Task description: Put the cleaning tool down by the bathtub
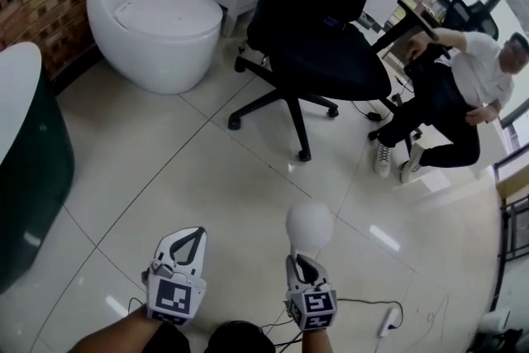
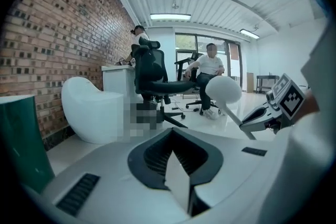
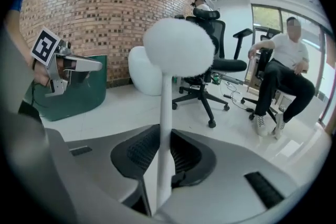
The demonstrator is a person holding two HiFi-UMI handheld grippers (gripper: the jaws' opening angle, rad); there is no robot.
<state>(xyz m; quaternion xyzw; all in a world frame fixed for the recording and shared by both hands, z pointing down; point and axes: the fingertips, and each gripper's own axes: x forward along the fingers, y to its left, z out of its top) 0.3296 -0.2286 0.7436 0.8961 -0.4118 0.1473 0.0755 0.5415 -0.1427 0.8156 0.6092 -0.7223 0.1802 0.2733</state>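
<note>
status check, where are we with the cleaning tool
Right gripper shut on cleaning tool handle, round head up. Left gripper shut, empty. Tool not yet down; bathtub at left. Toilet and office chair beyond, not between.

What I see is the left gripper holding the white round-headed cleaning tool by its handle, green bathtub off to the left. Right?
Not quite: the right gripper holds the cleaning tool by its handle, as the right gripper view shows. The green bathtub is indeed off to the left.
</note>
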